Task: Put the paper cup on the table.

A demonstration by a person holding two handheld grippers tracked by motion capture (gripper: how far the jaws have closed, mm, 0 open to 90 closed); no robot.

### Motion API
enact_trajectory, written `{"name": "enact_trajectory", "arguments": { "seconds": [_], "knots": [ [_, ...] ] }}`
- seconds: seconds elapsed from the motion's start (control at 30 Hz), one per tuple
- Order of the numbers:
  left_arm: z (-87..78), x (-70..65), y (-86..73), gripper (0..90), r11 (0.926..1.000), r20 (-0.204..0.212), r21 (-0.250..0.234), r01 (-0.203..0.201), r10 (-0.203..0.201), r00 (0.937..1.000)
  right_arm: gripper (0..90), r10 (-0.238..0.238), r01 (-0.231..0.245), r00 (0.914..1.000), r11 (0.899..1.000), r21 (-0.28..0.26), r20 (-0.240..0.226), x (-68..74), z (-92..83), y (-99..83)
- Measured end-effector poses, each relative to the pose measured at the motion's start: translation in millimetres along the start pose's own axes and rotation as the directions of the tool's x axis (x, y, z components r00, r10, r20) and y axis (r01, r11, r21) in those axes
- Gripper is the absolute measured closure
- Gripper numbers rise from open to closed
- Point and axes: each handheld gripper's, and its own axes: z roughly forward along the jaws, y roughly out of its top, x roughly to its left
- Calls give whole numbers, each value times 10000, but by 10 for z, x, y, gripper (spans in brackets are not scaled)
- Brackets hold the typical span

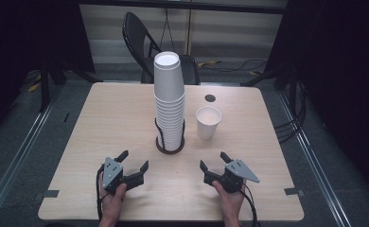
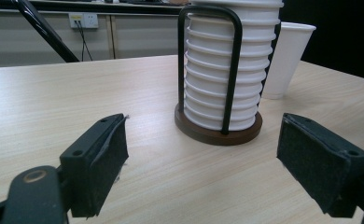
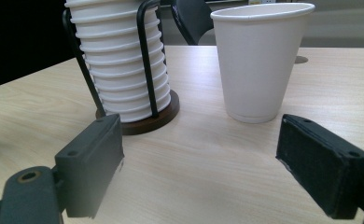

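A tall stack of white paper cups (image 1: 169, 101) stands in a dark round holder (image 1: 170, 147) with black wire loops at the table's middle. A single white paper cup (image 1: 208, 122) stands upright just right of it. My left gripper (image 1: 134, 161) rests near the front edge, left of the holder, open and empty. My right gripper (image 1: 214, 161) rests at the front right, open and empty too. In the left gripper view the stack (image 2: 224, 65) is ahead between the jaws (image 2: 201, 154). In the right gripper view the single cup (image 3: 259, 60) stands ahead, the stack (image 3: 119, 60) to its left.
A light wooden table (image 1: 102, 123) carries everything. A small dark round cable port (image 1: 210, 98) sits behind the single cup. A black folding chair (image 1: 142, 42) stands beyond the far edge. Floor rails run along both sides.
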Motion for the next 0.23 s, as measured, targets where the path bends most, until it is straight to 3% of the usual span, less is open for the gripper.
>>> {"name": "enact_trajectory", "arguments": {
  "seconds": [0.23],
  "knots": [
    [1,-3,0,161,10000,-41,-7,8,-8,10000,129,38,-38,10000,10000,32,81,-3,4,-2]
  ]
}}
